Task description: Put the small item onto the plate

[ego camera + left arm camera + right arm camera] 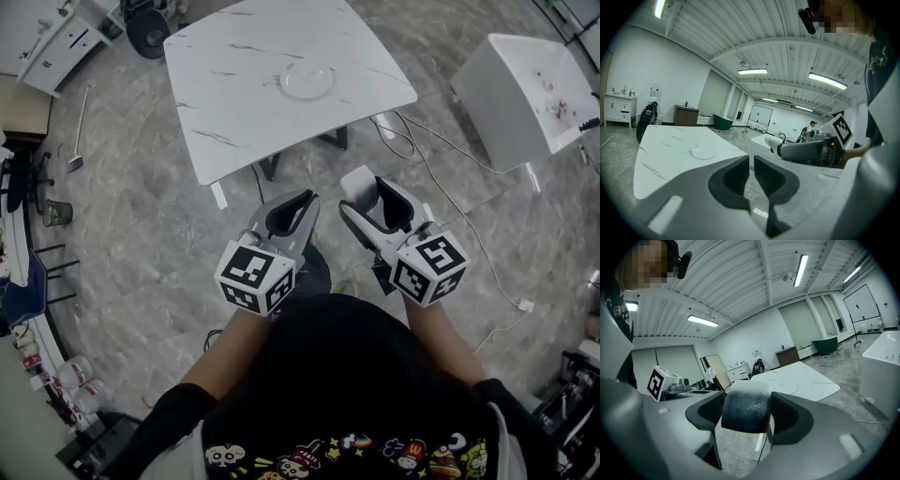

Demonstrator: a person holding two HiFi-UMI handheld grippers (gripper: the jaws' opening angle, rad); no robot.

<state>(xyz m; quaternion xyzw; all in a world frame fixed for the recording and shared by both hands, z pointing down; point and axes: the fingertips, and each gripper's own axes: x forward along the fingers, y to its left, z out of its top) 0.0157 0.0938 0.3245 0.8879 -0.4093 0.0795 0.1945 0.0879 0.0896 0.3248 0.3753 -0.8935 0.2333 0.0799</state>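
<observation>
The right gripper's [746,416] jaws are clenched on the small item [359,184], a pale, rounded block pinched by its two sides. The left gripper's [751,171] jaws are drawn together to a slit with nothing in it. The item hangs over the floor [141,234], short of the tabletop's [234,103] near edge and well apart from the plate [307,82], which lies about mid-tabletop.

The main risk, as I judge it, is the long carry. The item bulges above the pads and looks smooth, so a slackened squeeze could drop it onto the floor. Letting go too high or off-centre could also bounce it off the shallow plate or nudge the plate aside.
</observation>
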